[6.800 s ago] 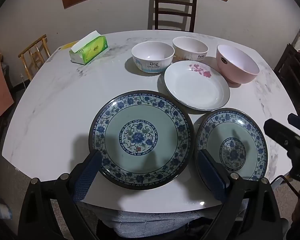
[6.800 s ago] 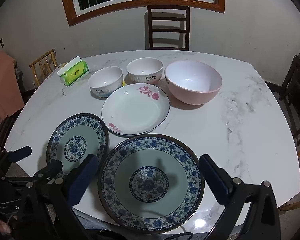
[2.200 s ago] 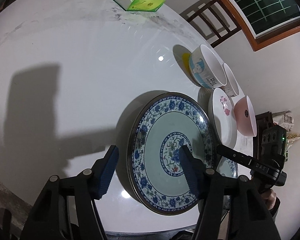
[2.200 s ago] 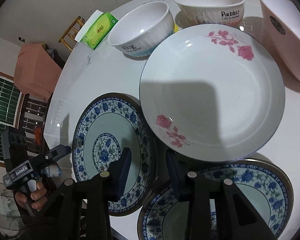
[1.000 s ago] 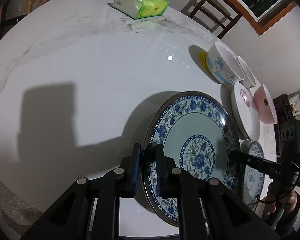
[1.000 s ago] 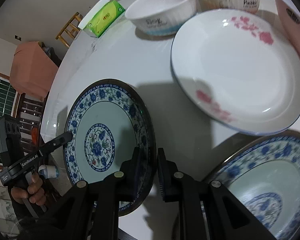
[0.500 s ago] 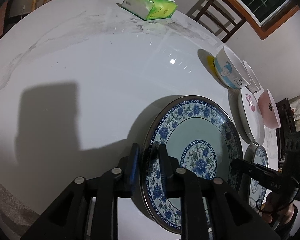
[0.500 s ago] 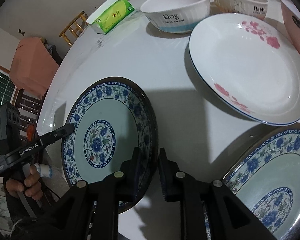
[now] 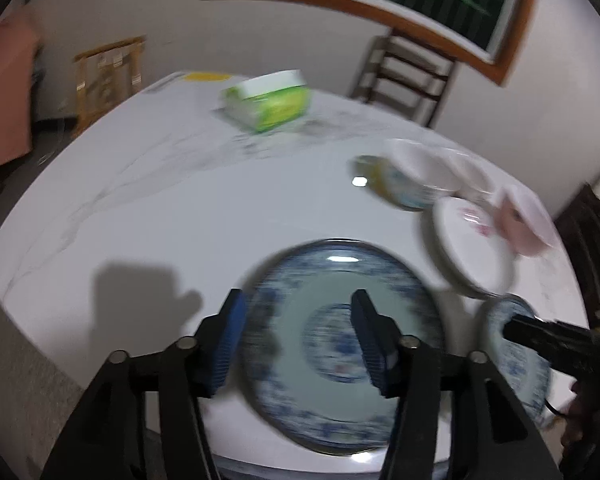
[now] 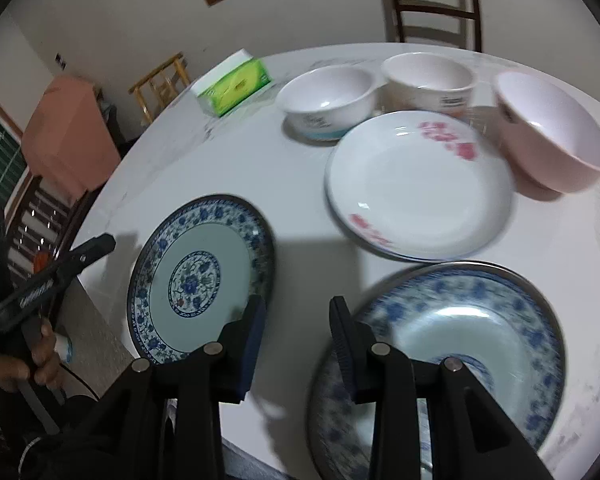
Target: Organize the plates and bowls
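A: Where is the left gripper [image 9: 298, 338]?

B: Above the large blue-and-white patterned plate [image 9: 340, 344] lying flat on the white marble table [image 9: 160, 208]. Its jaws are opening, one pad outside the plate's left rim, the other over its middle, neither pressing on it.

A: And the right gripper [image 10: 296, 344]?

B: Also opening, with nothing between the jaws. It hangs over bare table between the small blue-and-white patterned plate [image 10: 200, 276] on its left and the large one on its right. The white plate with pink flowers [image 10: 418, 186] and three bowls lie further back.
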Available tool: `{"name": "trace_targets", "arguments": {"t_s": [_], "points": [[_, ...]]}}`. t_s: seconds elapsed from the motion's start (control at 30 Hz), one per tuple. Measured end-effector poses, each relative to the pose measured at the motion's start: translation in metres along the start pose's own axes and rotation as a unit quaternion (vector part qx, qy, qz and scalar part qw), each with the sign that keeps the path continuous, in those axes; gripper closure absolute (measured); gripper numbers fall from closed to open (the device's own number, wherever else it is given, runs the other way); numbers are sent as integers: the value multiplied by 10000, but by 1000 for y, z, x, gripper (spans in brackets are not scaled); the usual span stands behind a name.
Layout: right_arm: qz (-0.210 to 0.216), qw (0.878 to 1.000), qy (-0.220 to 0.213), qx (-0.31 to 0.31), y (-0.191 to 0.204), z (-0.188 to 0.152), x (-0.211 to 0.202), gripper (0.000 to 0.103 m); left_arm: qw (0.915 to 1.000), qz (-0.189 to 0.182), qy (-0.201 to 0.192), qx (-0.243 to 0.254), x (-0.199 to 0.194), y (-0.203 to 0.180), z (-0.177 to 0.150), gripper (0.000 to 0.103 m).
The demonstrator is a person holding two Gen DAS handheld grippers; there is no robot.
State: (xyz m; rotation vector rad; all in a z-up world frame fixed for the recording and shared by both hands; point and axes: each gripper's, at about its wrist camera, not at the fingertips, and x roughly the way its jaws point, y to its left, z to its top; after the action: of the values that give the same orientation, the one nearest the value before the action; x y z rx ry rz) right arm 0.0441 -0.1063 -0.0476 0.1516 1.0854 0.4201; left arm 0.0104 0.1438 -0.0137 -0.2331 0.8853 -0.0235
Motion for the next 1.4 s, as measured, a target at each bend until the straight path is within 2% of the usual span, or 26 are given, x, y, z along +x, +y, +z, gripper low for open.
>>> {"name": "trace_targets", "arguments": {"t_s": [0.07, 0.23, 0.33, 0.53, 0.83, 1.0, 1.1, 1.23, 1.4], "points": [[-18, 10000, -48, 76, -12, -3, -12, 69, 9987, -424, 36, 293, -5, -28, -1, 50], [-96, 9992, -153, 370, -44, -19, -38, 69, 9908, -1199, 305, 557, 3, -71, -6, 48], [-224, 9980, -181, 560, -68, -30, -49, 69, 9857, -1442, 552, 675, 17, -97, -14, 48], [-329, 9945, -283, 953, -106, -45, -65, 69, 9774, -1716, 1048, 647, 45, -128, -28, 48], [-482, 9919, -62, 1171, -153, -67, -53, 69, 9710, -1861, 1404, 524, 73, -148, -42, 48], [-349, 9937, -50, 1063, -155, -74, -60, 69, 9684, -1986, 1380, 611, 72, -153, -47, 48], [-413, 9943, -95, 982, -157, -74, -63, 69, 9683, -1973, 1388, 644, 74, -157, -47, 48], [-271, 9907, -318, 1293, -168, -70, -65, 69, 9668, -1962, 1528, 587, 80, -160, -49, 48], [-291, 9889, -272, 1435, -181, -68, -60, 69, 9643, -1968, 1684, 553, 84, -162, -52, 48]]}}
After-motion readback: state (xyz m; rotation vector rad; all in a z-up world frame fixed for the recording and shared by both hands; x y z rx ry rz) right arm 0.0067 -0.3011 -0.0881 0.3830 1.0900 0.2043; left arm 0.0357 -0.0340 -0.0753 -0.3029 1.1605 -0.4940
